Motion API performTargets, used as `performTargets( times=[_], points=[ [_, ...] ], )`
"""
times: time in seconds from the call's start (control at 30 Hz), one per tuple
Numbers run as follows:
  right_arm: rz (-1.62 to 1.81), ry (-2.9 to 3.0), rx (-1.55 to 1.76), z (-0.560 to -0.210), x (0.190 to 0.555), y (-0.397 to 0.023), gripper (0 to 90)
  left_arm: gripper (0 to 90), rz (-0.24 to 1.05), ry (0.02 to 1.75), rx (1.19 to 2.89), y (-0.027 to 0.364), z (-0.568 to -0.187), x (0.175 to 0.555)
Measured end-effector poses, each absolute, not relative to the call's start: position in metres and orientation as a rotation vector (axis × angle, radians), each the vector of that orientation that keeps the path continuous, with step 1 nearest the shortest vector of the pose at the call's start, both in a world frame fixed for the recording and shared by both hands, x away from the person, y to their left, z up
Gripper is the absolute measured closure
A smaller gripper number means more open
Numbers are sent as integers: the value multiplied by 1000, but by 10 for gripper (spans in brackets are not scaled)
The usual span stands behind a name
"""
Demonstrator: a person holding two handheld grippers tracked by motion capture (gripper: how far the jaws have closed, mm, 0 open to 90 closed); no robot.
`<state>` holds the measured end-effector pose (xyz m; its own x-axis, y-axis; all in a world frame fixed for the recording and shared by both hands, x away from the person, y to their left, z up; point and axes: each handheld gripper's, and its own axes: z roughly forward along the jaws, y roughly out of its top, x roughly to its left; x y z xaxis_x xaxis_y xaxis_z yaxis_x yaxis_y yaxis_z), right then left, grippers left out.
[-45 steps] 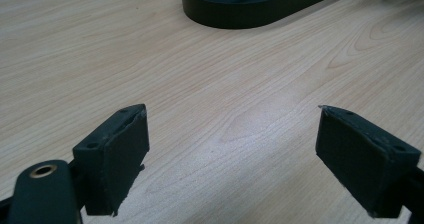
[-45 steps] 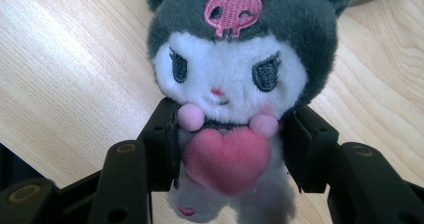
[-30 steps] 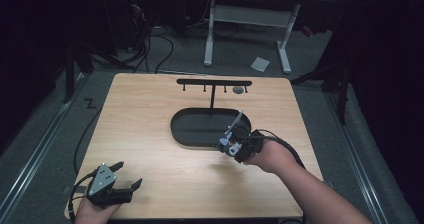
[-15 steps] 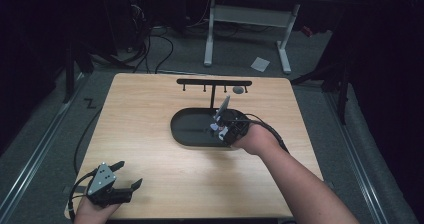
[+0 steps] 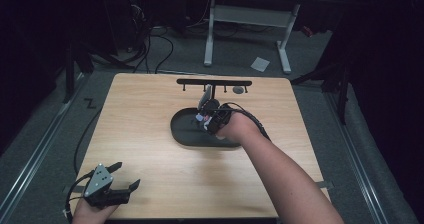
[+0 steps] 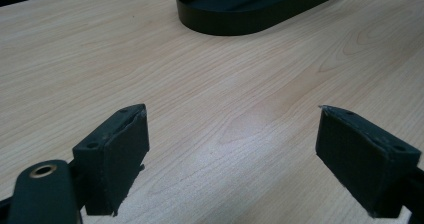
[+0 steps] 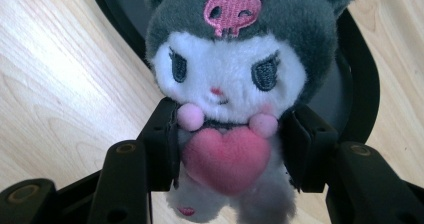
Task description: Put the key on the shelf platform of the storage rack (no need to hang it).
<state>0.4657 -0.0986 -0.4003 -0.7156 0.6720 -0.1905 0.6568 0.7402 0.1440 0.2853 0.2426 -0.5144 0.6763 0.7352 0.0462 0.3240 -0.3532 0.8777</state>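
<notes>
Tray [image 5: 186, 135] mid-table [image 5: 140, 114], rack [image 5: 214, 82] behind it, plush toy [image 7: 227, 84] above tray.

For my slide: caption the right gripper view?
Right hand-held gripper clamps a grey-and-white plush toy above a black oval tray.

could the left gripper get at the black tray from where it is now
Probably yes: the left gripper sits open at the table's near corner, with bare wood between it and the black tray.

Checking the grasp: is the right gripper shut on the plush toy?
Shut: right gripper fingers squeeze the grey-and-white plush toy.
</notes>
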Motion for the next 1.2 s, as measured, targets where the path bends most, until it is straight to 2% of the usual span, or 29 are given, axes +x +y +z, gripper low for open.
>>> performTargets(
  times=[0.43, 0.87, 1.2],
  points=[
    [73, 2722, 1048, -413, 479, -86, 478, 143, 551, 828, 1937, 244, -514, 285],
    [14, 2736, 1074, -451, 492, -86, 477, 143, 545, 825, 1939, 244, -514, 286],
    [-30, 2709, 1129, -466, 507, -91, 472, 143, 542, 829, 1934, 245, -515, 286]
  ],
)
